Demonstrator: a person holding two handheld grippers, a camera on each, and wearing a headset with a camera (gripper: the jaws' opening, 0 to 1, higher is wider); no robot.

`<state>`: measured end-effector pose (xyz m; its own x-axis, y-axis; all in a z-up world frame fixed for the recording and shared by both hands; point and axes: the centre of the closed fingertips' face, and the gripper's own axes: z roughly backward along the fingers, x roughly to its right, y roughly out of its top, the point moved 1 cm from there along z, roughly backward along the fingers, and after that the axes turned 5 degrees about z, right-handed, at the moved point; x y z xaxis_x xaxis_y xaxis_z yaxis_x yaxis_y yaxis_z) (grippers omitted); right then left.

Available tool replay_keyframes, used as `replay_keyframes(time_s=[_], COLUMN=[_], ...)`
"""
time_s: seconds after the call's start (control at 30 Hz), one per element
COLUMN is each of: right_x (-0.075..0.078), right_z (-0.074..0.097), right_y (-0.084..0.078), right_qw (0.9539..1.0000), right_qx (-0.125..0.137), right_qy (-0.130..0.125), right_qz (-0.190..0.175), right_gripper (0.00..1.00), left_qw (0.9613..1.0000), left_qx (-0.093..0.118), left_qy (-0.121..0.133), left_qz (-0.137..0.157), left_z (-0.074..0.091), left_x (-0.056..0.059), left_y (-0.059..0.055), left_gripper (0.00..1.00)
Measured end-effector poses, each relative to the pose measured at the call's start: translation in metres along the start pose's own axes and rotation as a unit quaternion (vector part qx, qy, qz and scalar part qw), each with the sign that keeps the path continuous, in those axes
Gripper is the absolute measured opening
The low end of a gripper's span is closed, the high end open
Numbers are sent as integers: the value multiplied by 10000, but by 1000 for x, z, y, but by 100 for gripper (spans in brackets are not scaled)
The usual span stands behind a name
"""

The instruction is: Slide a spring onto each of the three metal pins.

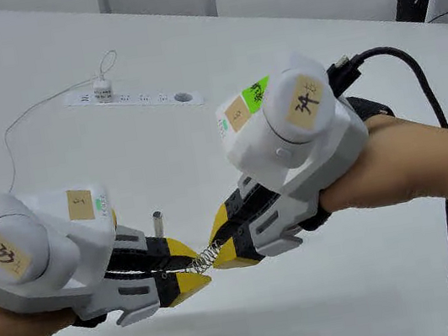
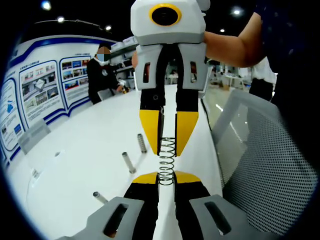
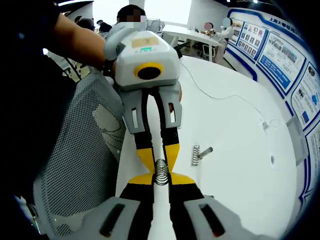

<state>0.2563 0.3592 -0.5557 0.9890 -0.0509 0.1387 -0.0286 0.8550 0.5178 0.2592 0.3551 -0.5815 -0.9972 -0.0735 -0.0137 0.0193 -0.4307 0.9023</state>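
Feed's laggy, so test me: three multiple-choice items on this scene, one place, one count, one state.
1. The held spring is: A on a pin; B between the left gripper and right gripper; C in a box.
2. Pins in the left gripper view: A one; B three; C five.
3. Those pins are: A upright, bare; B lying flat; C each wearing a spring.
B, both grippers clamp its ends; B, three stand there; A, none carries a spring.
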Motion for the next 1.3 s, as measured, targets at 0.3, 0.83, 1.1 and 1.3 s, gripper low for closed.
replay_keyframes(time_s=[0.3,0.83,1.1,1.3], right_x=[1,3,10,17], right_z=[-1,-1,6,13], right_y=[7,5,-2,-10], right_qw=[10000,9999,9998,9996], right_qx=[-18,-113,-172,-209], right_qy=[7,24,-57,-160], right_qz=[89,108,44,-42], right_gripper=[12,12,12,12], left_qw=[10000,9999,9991,9980], left_qx=[-9,36,142,214], left_qy=[-9,40,202,362], left_qz=[2,134,341,471], left_z=[-1,1,12,22], left_x=[-1,-4,-10,-15], left_y=[-1,-1,-2,-3], left_gripper=[11,15,23,27])
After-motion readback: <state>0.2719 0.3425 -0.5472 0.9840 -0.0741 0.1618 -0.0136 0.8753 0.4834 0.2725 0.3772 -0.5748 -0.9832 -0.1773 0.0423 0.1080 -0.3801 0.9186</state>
